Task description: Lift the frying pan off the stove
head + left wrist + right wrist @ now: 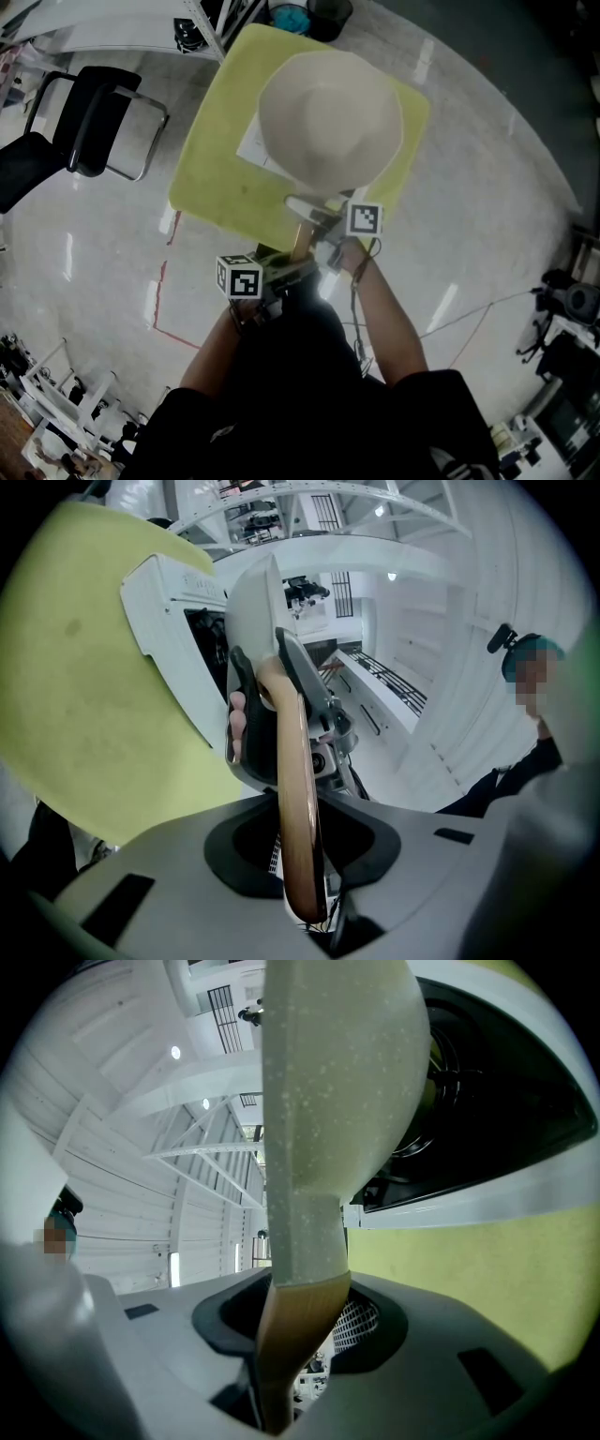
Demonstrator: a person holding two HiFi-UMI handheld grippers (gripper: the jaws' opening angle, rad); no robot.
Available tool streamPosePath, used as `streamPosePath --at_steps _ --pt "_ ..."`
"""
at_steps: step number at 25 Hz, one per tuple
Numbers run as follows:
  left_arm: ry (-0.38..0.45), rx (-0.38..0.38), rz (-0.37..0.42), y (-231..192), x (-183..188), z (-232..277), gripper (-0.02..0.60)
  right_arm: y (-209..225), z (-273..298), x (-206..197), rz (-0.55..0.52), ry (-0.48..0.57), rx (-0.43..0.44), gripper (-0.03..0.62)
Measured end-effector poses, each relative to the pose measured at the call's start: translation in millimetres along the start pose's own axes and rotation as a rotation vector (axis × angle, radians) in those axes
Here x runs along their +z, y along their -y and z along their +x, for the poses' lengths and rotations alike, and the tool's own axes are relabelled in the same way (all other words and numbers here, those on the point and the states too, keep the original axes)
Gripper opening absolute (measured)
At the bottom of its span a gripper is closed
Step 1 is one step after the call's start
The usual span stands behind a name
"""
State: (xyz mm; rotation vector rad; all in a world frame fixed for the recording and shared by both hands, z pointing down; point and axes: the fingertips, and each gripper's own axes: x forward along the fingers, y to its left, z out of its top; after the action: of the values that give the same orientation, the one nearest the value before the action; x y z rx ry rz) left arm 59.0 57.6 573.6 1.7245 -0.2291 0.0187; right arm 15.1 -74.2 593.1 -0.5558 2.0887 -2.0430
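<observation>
A cream frying pan (328, 117) sits over the white stove (248, 145) on a yellow-green table (211, 178); whether it still rests on the burner I cannot tell. Its wooden handle (300, 239) points toward me. My right gripper (328, 230) is shut on the handle close to the pan, and my left gripper (291, 267) is shut on the handle's near end. In the left gripper view the handle (295, 789) runs up from the left gripper (300, 855) to the pan (253, 602). In the right gripper view the handle (295, 1335) rises from the right gripper (291, 1344) into the pan (328, 1072), beside the black burner (487, 1101).
A black chair (94, 122) stands left of the table. Red tape lines (159, 300) and cables (469, 319) lie on the pale floor. A dark bin (328, 14) and a blue object (291, 17) are beyond the table. A person (534, 752) stands off to the side.
</observation>
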Motion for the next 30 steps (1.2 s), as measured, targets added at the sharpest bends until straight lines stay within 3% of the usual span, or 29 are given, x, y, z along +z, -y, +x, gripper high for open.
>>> streamPosePath --at_steps 7,23,30 --pt "-0.035 0.022 0.025 4 0 2 0.124 -4 1 3 -0.037 0.007 0.017 0.173" --pt "-0.044 0.039 0.051 9 2 -3 0.127 -7 0 1 -0.005 0.004 0.003 0.178" --pt "-0.047 0.03 0.041 10 -1 -5 0.127 -13 4 -1 -0.087 -0.03 0.01 0.186"
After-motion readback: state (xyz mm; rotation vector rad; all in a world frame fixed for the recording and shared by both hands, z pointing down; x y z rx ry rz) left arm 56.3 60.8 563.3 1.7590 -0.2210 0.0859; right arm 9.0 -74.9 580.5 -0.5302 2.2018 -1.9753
